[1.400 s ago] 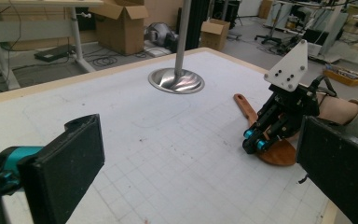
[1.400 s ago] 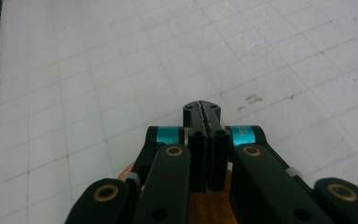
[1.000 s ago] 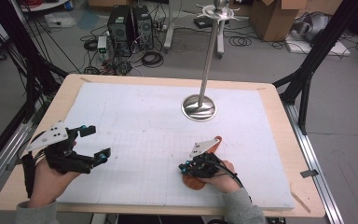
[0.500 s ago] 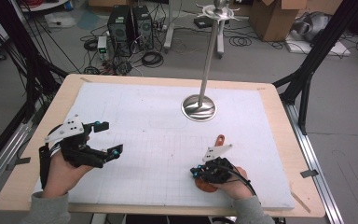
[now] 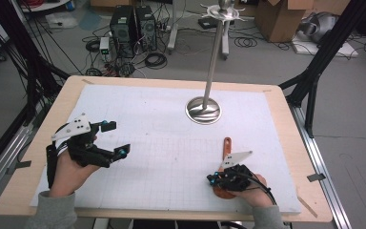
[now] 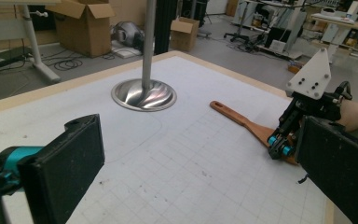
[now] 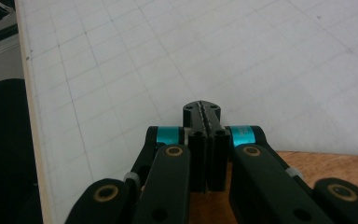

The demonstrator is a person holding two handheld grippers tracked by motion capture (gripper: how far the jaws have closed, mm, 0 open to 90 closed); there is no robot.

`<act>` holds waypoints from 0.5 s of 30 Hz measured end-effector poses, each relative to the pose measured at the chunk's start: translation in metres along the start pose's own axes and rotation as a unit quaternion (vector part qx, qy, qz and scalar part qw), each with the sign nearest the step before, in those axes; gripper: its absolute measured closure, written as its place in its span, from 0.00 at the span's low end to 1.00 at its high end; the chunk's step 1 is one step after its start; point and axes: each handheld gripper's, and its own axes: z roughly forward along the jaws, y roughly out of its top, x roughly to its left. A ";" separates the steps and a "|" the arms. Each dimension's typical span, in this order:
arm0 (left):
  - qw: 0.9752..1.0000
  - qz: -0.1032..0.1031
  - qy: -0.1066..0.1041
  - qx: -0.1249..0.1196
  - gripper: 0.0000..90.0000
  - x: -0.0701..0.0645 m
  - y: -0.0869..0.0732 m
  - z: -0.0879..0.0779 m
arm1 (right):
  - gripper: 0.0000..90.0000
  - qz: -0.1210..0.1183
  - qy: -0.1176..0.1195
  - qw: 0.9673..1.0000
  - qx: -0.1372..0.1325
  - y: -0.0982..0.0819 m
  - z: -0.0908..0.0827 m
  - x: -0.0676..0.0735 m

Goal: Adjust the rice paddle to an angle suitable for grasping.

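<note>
Grey workshop floor all round, strewn with black cables (image 5: 152, 59), two dark computer towers (image 5: 133, 26) and cardboard boxes (image 5: 279, 16) beyond the far edge, black frame struts at both sides. Wooden table (image 5: 286, 124) in the middle, nearly covered by a white gridded mat (image 5: 162, 124). Polished metal stand (image 5: 203, 109) on the far half of the mat, round base flat on the sheet, thin pole rising straight up to a small disc on top. Left gripper (image 5: 113, 139) over the mat's left part, held in a hand (image 5: 69, 171), jaws spread wide with nothing between them, same wide gap seen in the left gripper view. Right gripper (image 5: 213, 179) low at the near right edge of the mat, jaws pressed flat together on nothing, pointing left across the sheet. Wooden spatula (image 5: 227, 145) lying flat on the mat, handle end pointing toward the stand, blade end underneath the right gripper; brown wood (image 7: 317, 163) visible just below the closed jaws in the right gripper view.
</note>
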 end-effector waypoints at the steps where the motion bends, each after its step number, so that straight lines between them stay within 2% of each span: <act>1: 1.000 0.001 -0.002 0.001 0.02 0.000 0.000 0.002 | 0.99 0.001 0.000 1.000 -0.001 -0.002 -0.002 -0.001; 15: 0.999 0.004 -0.031 0.009 0.02 -0.002 0.005 0.032 | 0.99 0.030 -0.036 0.999 -0.005 -0.027 -0.029 -0.006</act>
